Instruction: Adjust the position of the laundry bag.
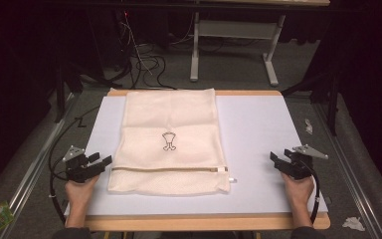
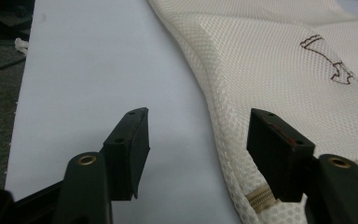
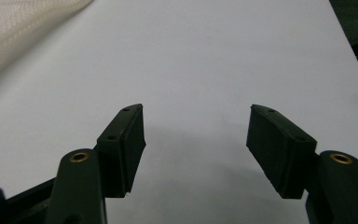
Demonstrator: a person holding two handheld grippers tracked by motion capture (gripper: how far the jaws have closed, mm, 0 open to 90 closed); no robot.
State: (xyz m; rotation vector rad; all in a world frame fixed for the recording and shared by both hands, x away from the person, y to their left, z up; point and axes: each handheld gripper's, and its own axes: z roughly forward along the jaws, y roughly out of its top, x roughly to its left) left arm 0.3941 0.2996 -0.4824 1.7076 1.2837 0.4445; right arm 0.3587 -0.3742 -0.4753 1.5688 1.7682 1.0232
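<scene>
Left gripper (image 1: 99,162): held in the person's left hand (image 1: 79,191) at the near left of the table, jaws set wide apart with nothing between them, pointing right toward the bag's left edge.
Left gripper, own view (image 2: 198,135): one jaw stood over the bare white surface, the other over the bag's mesh just above the zip's end; contact with the fabric could not be determined.
Left forearm: entered from the near edge, hand low at the table's near left corner.
Right gripper (image 1: 277,160): held in the person's right hand (image 1: 298,189) at the near right, jaws likewise wide apart and empty, pointing left, well apart from the bag.
Right gripper, own view (image 3: 196,133): both jaws stood over bare white surface, with a corner of the bag far off at upper left.
Mesh laundry bag (image 1: 170,139): cream, lay flat at the middle of the white table cover (image 1: 258,144), running from the far edge toward the near side, left of centre.
Bag contents: none could be made out; the bag lay flat.
Zip (image 1: 169,170): ran left to right across the bag's near part, appeared closed, its pull (image 1: 222,170) at the right end.
Printed mark (image 1: 168,141): small dark outline at the bag's middle.
Table edge (image 1: 204,222): wooden rim showed along the near side.
</scene>
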